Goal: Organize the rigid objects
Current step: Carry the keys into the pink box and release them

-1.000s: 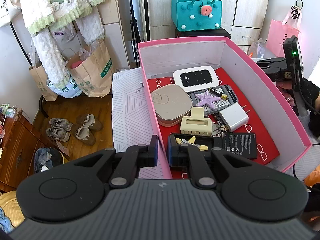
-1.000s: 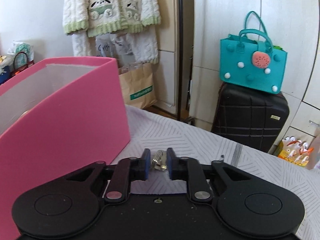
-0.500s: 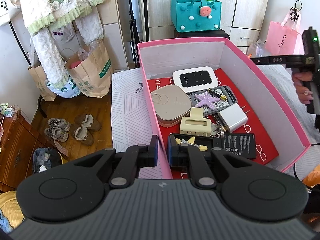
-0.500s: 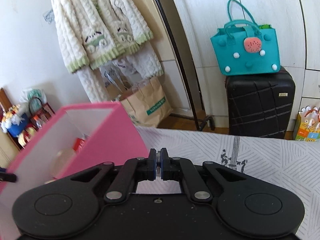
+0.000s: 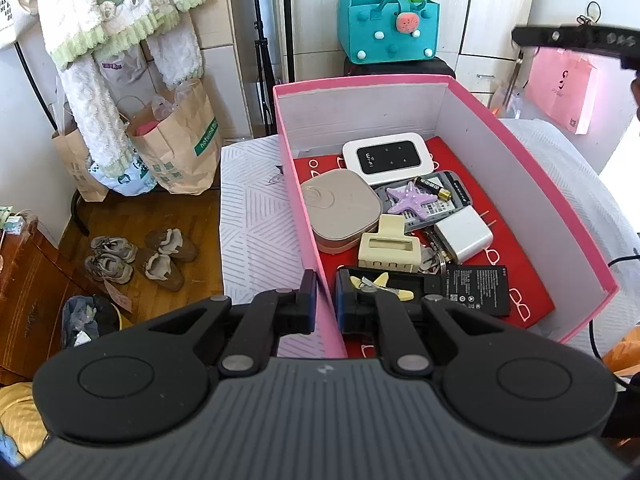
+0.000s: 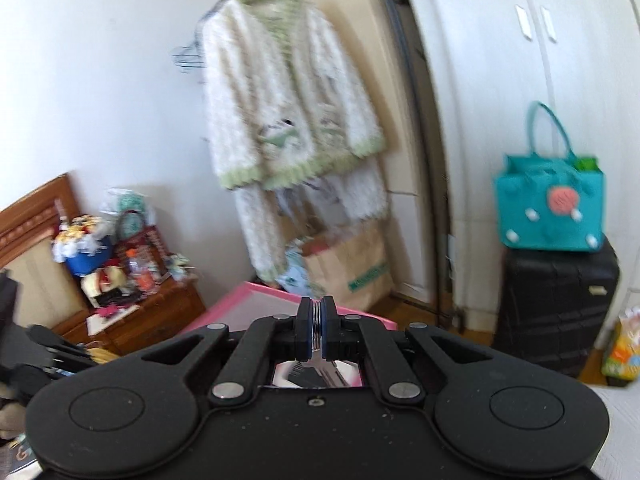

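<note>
The right gripper (image 6: 316,330) has risen from the bed to above the box (image 5: 560,224), fingers pinching the keys (image 6: 317,326). The left gripper (image 5: 325,300) clamps the box's near-left wall. Inside, near to far: battery pack (image 5: 476,288), clip (image 5: 390,246), charger (image 5: 464,236), starfish (image 5: 410,200), router (image 5: 386,158). The right view is blurred.

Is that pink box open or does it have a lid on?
Open. The pink box has no lid on it; its white inner walls show, and a router, starfish and charger lie inside.
</note>
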`<state>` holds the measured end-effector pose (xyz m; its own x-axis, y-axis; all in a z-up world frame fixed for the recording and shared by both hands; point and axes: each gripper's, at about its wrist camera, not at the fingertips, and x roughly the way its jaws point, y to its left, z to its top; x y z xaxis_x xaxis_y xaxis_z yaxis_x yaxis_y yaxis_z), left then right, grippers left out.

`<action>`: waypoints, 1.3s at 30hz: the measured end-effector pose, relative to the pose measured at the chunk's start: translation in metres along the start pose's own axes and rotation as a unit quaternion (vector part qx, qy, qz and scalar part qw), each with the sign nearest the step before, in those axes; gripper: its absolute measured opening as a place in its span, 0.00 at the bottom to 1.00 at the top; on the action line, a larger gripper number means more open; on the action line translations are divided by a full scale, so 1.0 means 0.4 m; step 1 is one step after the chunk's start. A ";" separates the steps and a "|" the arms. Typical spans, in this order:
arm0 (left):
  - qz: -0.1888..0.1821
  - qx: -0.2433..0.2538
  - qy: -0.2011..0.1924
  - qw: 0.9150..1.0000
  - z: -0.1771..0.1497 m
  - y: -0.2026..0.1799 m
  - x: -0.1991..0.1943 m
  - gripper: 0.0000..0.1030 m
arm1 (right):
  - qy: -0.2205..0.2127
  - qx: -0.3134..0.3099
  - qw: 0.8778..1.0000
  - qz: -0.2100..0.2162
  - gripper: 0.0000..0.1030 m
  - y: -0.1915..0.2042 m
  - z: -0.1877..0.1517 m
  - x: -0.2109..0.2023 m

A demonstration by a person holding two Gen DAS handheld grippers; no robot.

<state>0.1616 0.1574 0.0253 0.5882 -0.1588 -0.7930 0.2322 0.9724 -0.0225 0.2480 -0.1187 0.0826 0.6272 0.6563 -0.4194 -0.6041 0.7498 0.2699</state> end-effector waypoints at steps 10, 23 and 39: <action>-0.003 -0.001 -0.001 1.000 -0.003 0.000 -0.003 0.09 | 0.085 0.032 0.991 0.101 0.05 0.096 -0.063 0.111; 0.004 0.001 -0.007 1.000 -0.003 -0.007 -0.007 0.09 | 0.139 0.026 0.988 0.061 0.05 0.085 -0.105 0.243; -0.004 -0.005 -0.011 1.000 -0.006 0.005 -0.015 0.09 | 0.076 0.000 0.997 -0.010 0.12 0.072 -0.088 0.155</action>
<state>0.1565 0.1605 0.0286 0.6030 -0.1694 -0.7795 0.2282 0.9730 -0.0350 0.2520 -0.0593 0.0338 0.5578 0.6212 -0.5504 -0.5920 0.7626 0.2608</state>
